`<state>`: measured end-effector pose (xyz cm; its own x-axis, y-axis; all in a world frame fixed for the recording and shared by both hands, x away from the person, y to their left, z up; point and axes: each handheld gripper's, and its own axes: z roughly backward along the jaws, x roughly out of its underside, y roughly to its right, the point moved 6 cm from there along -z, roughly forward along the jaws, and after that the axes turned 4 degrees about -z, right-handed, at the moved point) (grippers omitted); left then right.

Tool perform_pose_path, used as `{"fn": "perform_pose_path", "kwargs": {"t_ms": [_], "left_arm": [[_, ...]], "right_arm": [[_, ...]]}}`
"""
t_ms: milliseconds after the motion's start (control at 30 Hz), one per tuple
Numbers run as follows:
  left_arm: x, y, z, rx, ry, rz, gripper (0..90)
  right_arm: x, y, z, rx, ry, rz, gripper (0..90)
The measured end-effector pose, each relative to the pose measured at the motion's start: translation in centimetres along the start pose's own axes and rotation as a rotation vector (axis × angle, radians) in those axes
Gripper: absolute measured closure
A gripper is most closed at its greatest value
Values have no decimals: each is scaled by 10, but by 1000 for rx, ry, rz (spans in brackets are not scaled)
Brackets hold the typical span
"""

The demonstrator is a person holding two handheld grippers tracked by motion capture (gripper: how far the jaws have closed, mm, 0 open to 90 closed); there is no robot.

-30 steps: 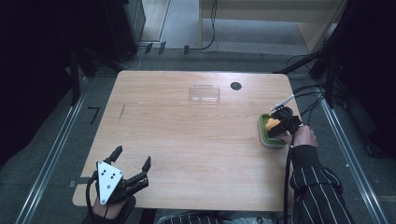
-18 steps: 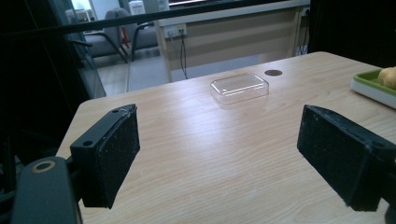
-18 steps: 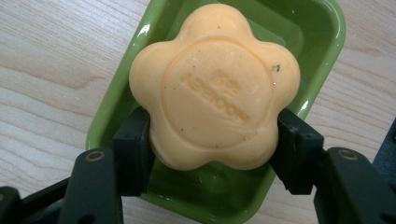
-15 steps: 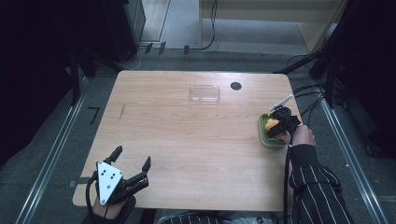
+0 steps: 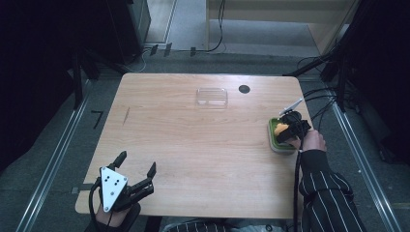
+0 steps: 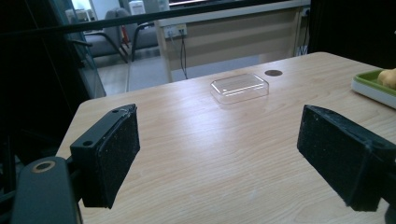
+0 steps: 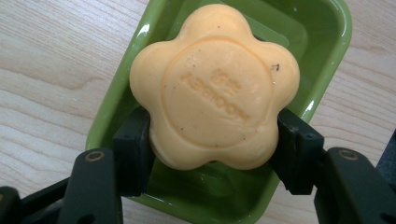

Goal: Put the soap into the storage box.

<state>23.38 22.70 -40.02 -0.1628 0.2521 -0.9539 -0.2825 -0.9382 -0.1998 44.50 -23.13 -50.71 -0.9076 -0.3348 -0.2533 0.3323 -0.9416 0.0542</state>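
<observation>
An orange flower-shaped soap bar (image 7: 215, 88) is clamped between the black jaws of my right gripper (image 7: 214, 147), just over a green soap dish (image 7: 322, 60). From the high view the same soap (image 5: 280, 129) sits in my right gripper (image 5: 286, 133) over the dish (image 5: 274, 144) at the table's right edge. My left gripper (image 5: 137, 163) rests at the table's near left corner, open, nothing between its pads (image 6: 116, 154). A clear plastic lid (image 5: 212, 96) lies flat at the far middle of the table; the left gripper view shows it (image 6: 239, 87) ahead.
A dark round hole (image 5: 244, 89) sits in the tabletop right of the clear lid. Cables (image 5: 319, 96) trail off the table's right side. Metal floor rails (image 5: 53, 159) run along both sides. Wide bare wood (image 5: 193, 140) lies between the two grippers.
</observation>
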Motion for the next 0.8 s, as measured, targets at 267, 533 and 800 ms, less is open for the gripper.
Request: {"fn": "perform_pose_path", "kwargs": {"t_ms": [267, 533, 800], "left_arm": [[0, 0, 0, 2, -1, 0, 136], [0, 0, 0, 1, -1, 0, 136], [0, 0, 0, 0, -1, 0, 136]], "right_arm": [[1, 0, -2, -8, -12, -1, 392], [2, -1, -1, -13, -16, -14, 351], [0, -1, 7, 4, 14, -9, 306]]}}
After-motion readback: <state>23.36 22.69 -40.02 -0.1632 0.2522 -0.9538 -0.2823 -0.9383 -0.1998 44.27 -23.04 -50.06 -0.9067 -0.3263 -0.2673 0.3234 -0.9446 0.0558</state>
